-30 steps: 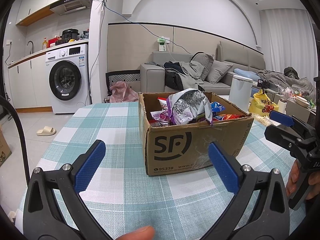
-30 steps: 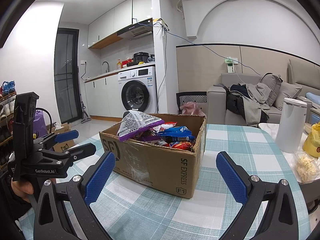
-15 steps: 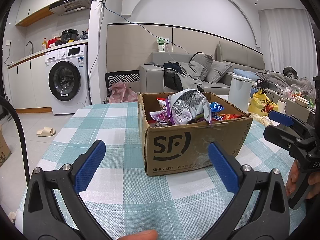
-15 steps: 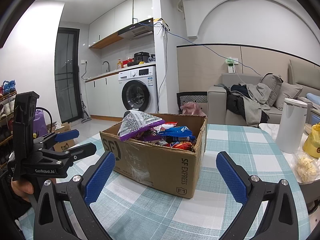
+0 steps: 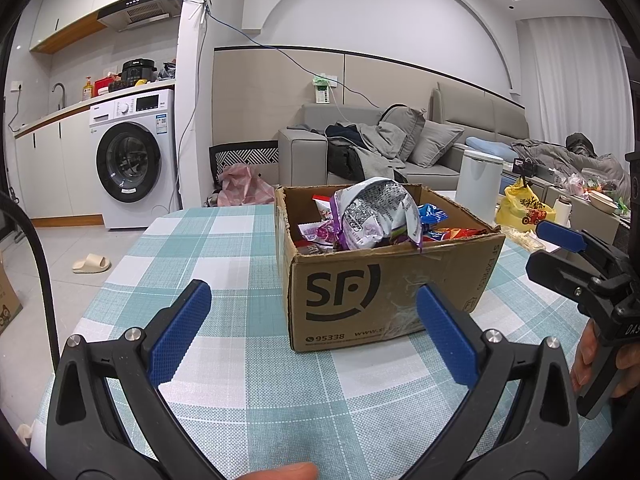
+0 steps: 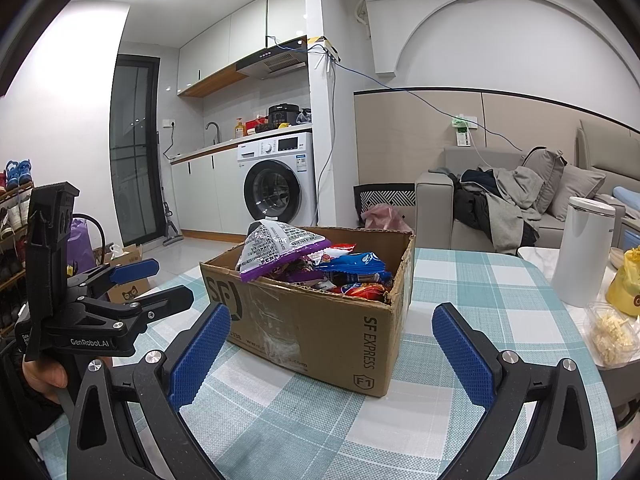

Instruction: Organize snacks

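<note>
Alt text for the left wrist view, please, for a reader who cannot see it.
An open cardboard box full of snack packets, a crumpled silver and purple bag on top, sits on a teal checked tablecloth. The left gripper faces it, jaws open and empty; the right gripper shows at the right edge.

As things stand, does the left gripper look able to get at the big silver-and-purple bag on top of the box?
Probably yes. The left gripper is open and empty, short of the box. The bag sticks up above the rim with nothing over it, and the right gripper is off to the side.
</note>
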A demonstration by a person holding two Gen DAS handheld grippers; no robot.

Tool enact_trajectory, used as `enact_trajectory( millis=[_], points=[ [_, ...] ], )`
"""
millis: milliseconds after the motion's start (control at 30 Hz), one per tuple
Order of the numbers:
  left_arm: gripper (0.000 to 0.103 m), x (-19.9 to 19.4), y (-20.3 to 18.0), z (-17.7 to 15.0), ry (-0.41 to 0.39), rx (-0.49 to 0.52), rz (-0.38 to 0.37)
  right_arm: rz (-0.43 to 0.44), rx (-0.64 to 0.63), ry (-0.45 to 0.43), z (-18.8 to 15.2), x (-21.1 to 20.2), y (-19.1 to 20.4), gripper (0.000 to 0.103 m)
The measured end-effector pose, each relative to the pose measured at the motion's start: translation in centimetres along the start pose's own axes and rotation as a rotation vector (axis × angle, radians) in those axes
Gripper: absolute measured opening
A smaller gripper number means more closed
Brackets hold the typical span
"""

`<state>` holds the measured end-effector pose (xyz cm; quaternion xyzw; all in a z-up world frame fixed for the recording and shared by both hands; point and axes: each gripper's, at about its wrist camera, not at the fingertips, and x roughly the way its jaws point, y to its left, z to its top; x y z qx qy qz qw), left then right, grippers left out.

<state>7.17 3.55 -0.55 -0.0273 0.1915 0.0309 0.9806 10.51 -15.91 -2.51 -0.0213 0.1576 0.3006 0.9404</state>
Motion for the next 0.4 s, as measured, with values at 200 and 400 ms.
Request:
enact_trajectory(
  millis=[200,400],
  points=[
    [0.102,-0.01,0.0,-0.01,0.0,0.0,0.0,0.0,0.001,0.0,-0.01,0.0,0.01,0.103],
    [0.102,0.12,-0.2,0.1,-0.003,0.006,-0.008,0.0,0.0,0.0,-0.01,0.01,0.01,0.103]
  ],
)
